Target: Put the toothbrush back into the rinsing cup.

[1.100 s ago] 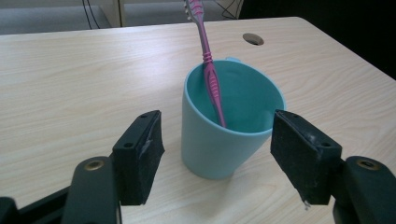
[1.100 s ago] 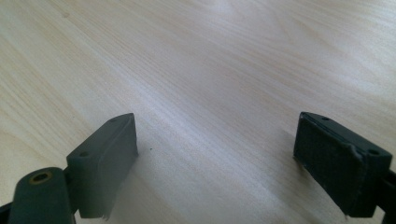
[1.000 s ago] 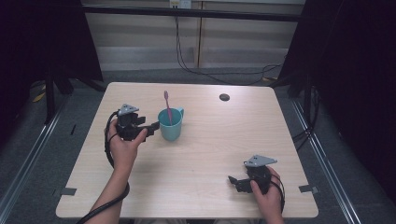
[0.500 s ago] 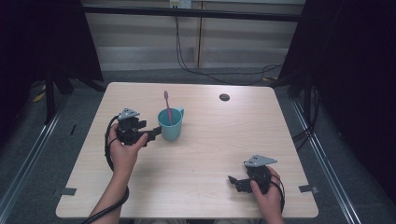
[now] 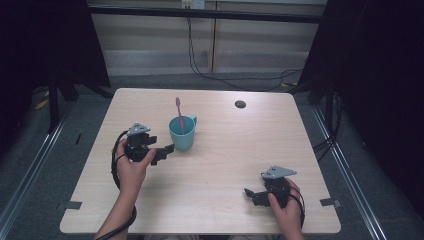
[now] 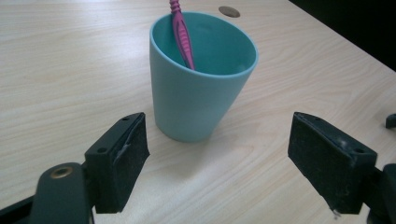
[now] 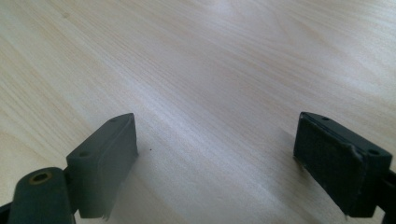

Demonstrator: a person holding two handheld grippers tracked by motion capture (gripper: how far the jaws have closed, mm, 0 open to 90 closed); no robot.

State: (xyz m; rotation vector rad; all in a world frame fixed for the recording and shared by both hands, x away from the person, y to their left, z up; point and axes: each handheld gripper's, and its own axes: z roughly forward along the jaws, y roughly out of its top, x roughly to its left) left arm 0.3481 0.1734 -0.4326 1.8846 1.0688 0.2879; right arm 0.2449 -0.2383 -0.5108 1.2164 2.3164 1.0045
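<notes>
A teal cup stands upright left of the table's middle, with a pink toothbrush leaning inside it. My left gripper sits just left of and nearer than the cup, pointing at it. Its jaws have just been opening and now stand wide. In the left gripper view the cup with the toothbrush stands a little beyond the left gripper, touching neither pad. My right gripper rests at the near right, open. In the right gripper view, bare wood lies between the pads of the right gripper.
The light wooden table has a small dark round disc near its far edge. Cables hang behind the table. Grey floor and metal rails run along both sides.
The left gripper has drawn back a little from the cup toward the near side, and its jaws stand wider. Cup, toothbrush and right gripper have stayed in place.
</notes>
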